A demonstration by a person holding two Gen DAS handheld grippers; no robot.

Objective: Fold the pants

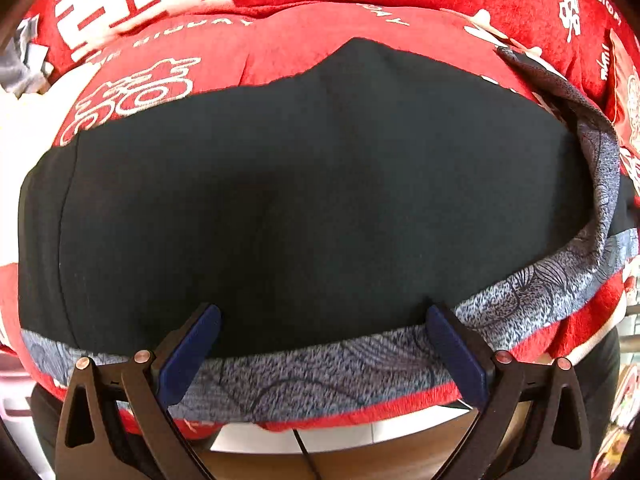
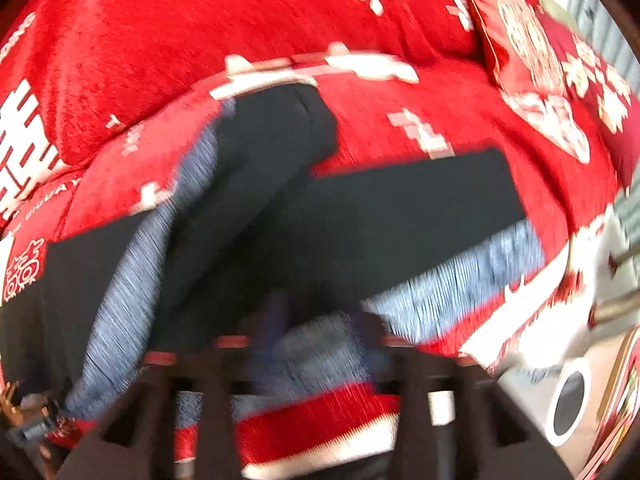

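Note:
Black pants [image 1: 304,200] with a grey patterned side stripe [image 1: 320,372] lie on a red blanket with white print [image 1: 320,40]. My left gripper [image 1: 324,344] is open, its blue pads on either side of the near edge of the pants, holding nothing. In the right wrist view the pants [image 2: 360,220] are blurred; one part is folded up over the rest, its grey stripe [image 2: 132,280] running diagonally. My right gripper [image 2: 320,320] is blurred, its fingers close together around grey striped cloth at the near edge.
A red printed cushion [image 2: 540,60] sits at the far right. A white ring-shaped object [image 2: 568,400] and furniture edges lie at the right beyond the blanket. Grey cloth [image 1: 24,64] lies at the far left.

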